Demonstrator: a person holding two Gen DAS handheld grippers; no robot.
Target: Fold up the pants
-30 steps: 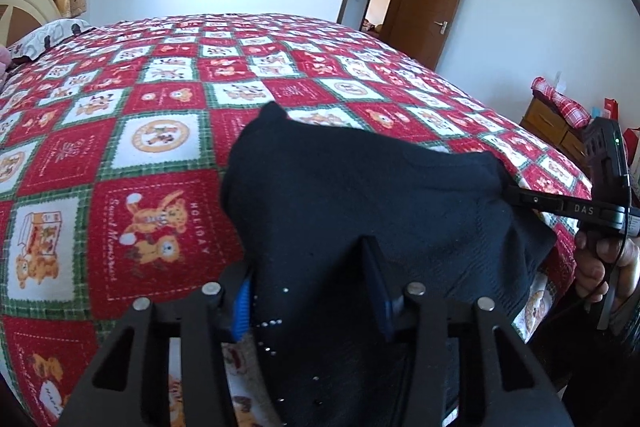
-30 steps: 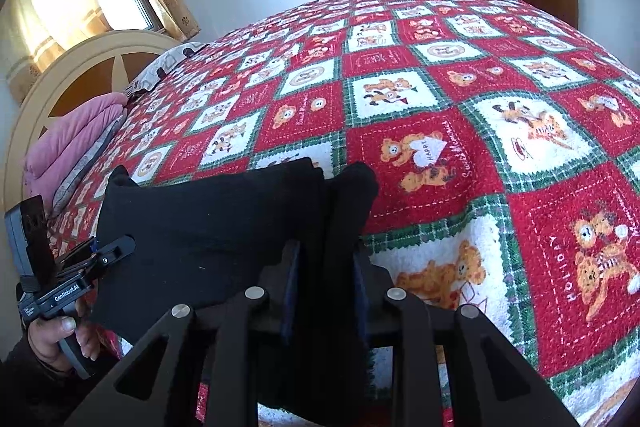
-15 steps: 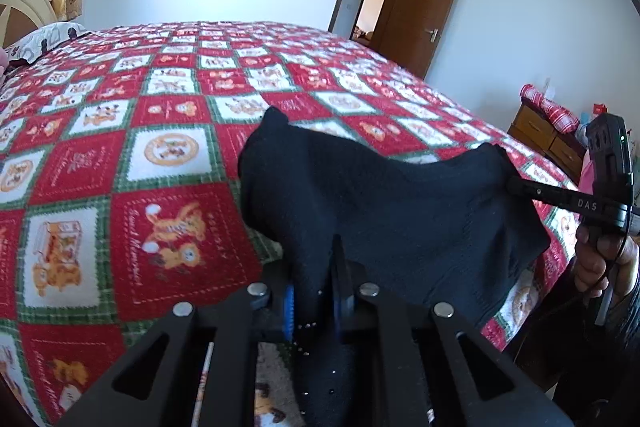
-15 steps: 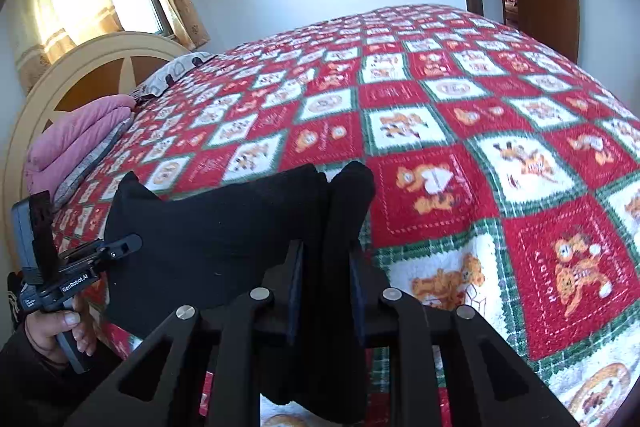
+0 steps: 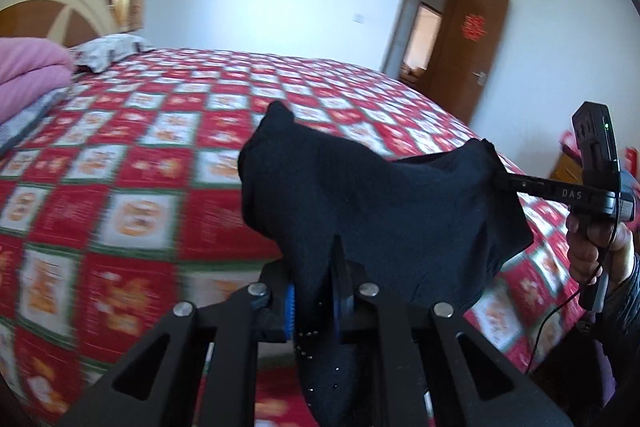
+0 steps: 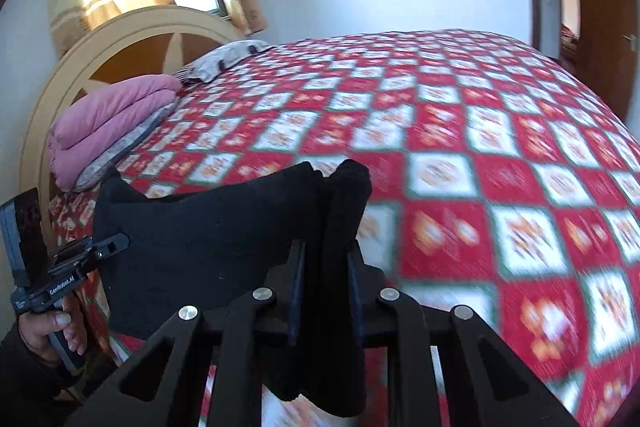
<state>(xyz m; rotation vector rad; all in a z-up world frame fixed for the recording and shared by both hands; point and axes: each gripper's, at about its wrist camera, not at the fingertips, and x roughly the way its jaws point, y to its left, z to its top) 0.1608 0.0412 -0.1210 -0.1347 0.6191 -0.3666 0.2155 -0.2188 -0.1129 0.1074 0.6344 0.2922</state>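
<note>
Black pants (image 5: 360, 195) hang stretched between my two grippers above the near edge of the bed; they also show in the right wrist view (image 6: 224, 227). My left gripper (image 5: 316, 291) is shut on one end of the cloth, which bunches up between its fingers. My right gripper (image 6: 324, 267) is shut on the other end, a thick fold standing up between its fingers. The right gripper also shows in the left wrist view (image 5: 504, 183), the left gripper in the right wrist view (image 6: 116, 241). The lower part of the pants hangs out of sight.
The bed has a red, white and green patchwork quilt (image 5: 140, 187) that also shows in the right wrist view (image 6: 480, 155). A folded pink blanket (image 6: 108, 123) and a pillow (image 6: 232, 55) lie by the arched headboard (image 6: 132, 43). A brown door (image 5: 468, 51) stands open at the back.
My left gripper closed on the pants. Both grippers have lifted the pants up off the quilt, and the cloth now hangs taut between them. Both views are blurred by motion.
</note>
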